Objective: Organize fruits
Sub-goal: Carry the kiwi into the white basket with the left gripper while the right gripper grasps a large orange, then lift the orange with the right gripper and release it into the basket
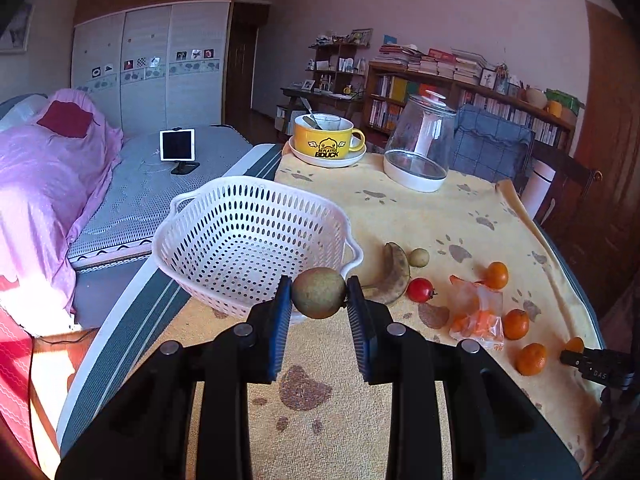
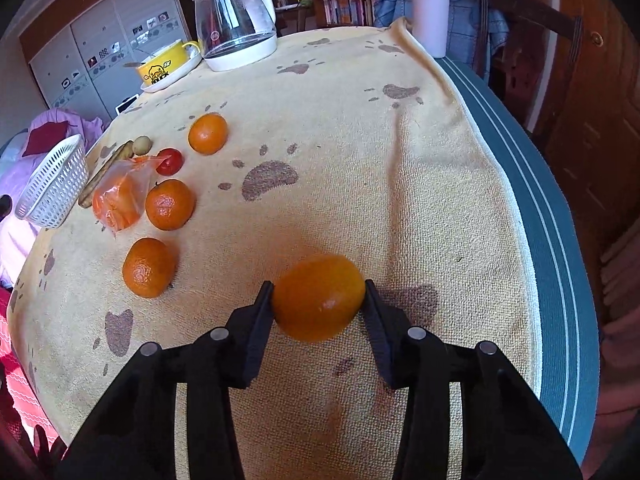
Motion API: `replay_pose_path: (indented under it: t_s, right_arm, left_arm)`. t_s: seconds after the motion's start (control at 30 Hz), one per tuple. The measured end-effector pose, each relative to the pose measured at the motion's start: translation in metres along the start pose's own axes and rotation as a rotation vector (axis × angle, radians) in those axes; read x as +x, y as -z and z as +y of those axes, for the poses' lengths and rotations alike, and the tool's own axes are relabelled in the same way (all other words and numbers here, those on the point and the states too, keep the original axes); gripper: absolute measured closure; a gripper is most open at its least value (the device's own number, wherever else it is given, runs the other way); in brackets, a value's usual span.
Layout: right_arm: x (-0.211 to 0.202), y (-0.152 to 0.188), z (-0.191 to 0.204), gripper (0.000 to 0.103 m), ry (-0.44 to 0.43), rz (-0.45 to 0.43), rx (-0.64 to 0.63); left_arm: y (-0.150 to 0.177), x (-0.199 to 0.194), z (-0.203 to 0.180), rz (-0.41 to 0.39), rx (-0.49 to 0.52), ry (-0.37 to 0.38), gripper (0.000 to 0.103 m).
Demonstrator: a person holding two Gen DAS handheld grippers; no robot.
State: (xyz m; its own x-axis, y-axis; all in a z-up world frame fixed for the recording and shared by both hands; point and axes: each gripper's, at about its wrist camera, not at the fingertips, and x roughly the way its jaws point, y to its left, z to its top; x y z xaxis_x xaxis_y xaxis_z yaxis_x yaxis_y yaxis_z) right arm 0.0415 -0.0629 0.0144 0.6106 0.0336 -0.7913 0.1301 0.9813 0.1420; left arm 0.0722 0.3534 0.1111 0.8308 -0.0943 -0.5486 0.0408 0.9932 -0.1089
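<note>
My left gripper (image 1: 319, 293) is shut on a brownish-green round fruit (image 1: 318, 292), held just in front of the near rim of the empty white perforated basket (image 1: 224, 200). Right of it lie a browned banana (image 1: 394, 270), a small green fruit (image 1: 419, 257), a red tomato (image 1: 419, 289) and several mandarins (image 1: 515, 323). My right gripper (image 2: 319, 300) is shut on a mandarin (image 2: 318, 298) just above the yellow cloth. Three more mandarins (image 2: 149, 267) lie to its left. The basket (image 2: 54, 184) sits at the far left edge.
A clear bag holding orange pieces (image 1: 478, 312) lies among the fruit. At the table's far end stand a yellow duck mug on a saucer (image 1: 326, 138), a glass kettle (image 1: 420, 144) and a white tumbler (image 2: 430, 12). A bed (image 1: 60, 176) lies left of the table.
</note>
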Motion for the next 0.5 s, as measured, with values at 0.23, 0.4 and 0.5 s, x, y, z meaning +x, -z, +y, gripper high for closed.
replay_pose_path:
  t_s: [0.23,0.4,0.5]
  right_arm:
    - [0.000,0.000,-0.001,0.059,0.002,-0.003,0.016]
    - [-0.001,-0.003,-0.002,0.059,-0.002,0.000,0.037]
    - [0.001,-0.005,0.000,0.059,-0.012,-0.002,0.048]
  left_arm:
    - [-0.011,0.035,0.032,0.036,-0.070,-0.056,0.075]
    - [-0.013,0.043,0.044,0.047,-0.122,-0.070,0.046]
    - [-0.015,0.042,0.046,0.034,-0.125,-0.078,0.034]
